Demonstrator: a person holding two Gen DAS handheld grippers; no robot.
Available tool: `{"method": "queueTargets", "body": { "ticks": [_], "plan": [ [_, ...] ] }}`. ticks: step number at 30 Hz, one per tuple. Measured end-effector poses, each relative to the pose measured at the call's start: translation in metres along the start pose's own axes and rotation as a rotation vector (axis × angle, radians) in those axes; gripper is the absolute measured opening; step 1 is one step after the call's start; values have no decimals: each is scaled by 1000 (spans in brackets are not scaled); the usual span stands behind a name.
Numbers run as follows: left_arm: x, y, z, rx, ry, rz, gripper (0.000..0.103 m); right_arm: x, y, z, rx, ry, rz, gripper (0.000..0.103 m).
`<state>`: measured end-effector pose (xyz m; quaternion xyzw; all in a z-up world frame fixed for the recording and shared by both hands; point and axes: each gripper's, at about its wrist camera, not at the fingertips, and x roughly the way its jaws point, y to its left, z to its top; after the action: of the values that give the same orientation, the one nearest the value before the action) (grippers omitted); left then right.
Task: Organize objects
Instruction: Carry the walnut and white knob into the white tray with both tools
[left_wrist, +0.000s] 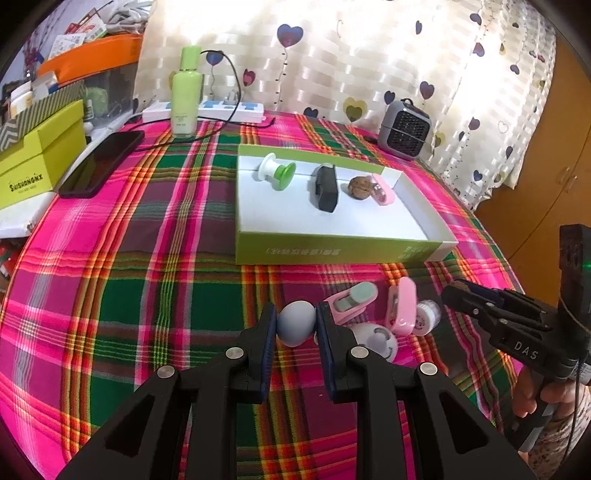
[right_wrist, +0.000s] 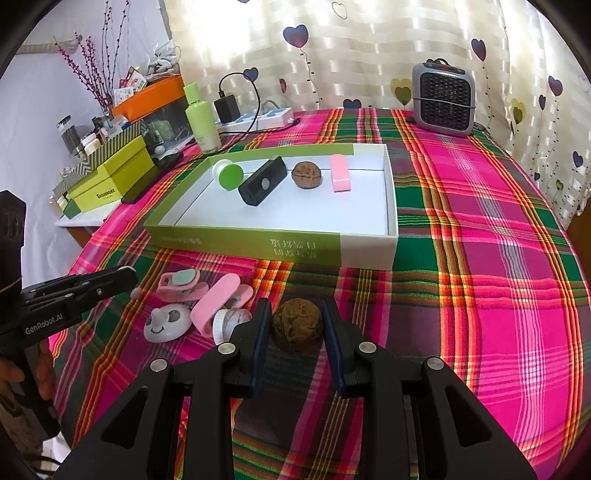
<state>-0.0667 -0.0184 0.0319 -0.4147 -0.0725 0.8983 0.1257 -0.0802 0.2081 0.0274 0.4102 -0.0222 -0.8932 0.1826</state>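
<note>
Plaid cloth (right_wrist: 480, 229) covers the table, soft and slightly rumpled, and both held items are rounded; that pairing is the main hazard.

Risk 1: the blue-grey egg-shaped piece (left_wrist: 295, 323) sits only at the tips of the left gripper (left_wrist: 296, 325). Its smooth curve could squirt out of the pads if squeezed harder or swung quickly, and roll off across the cloth.

Risk 2: the walnut (right_wrist: 296, 325) in the right gripper (right_wrist: 296, 326) is held low over the cloth; if released short of the green-and-white box (right_wrist: 391, 236), it would likely roll.

Risk 3: the near wall of the box stands between both loads and its floor. A low carry could knock it and disturb the row already inside: spool (right_wrist: 229, 175), black case (right_wrist: 263, 184), second walnut (right_wrist: 307, 176), pink clip (right_wrist: 340, 172).

Risk 4: the two grippers work near each other beside the pile of pink clips (right_wrist: 218, 302), so a clash is possible.

Fingers: left pair narrowly spread, pinching the egg-shaped piece on both sides. Right pair slightly wider, pads against the walnut's flanks. Both loads sit in front of the box, not yet in it.
</note>
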Motion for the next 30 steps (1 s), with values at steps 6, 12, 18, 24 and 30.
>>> {"method": "queueTargets", "body": {
  "ticks": [6,12,18,24,30],
  "plan": [
    [-2,-4,7,8,-5,-12,20,-7,2,6,-3,-24,11,29],
    [-3,-9,18,18,-20,-26,20,-10,4,20,-16,-46,14,29],
    [0,-15,30,38,-30,-27,20,-5,4,31,-11,-53,24,29],
    [10,-17,44,44,-36,-28,20,2,7,45,-30,-62,24,29],
    [25,-15,57,35,-27,-31,20,14,7,57,-36,-55,32,29]
  ]
}}
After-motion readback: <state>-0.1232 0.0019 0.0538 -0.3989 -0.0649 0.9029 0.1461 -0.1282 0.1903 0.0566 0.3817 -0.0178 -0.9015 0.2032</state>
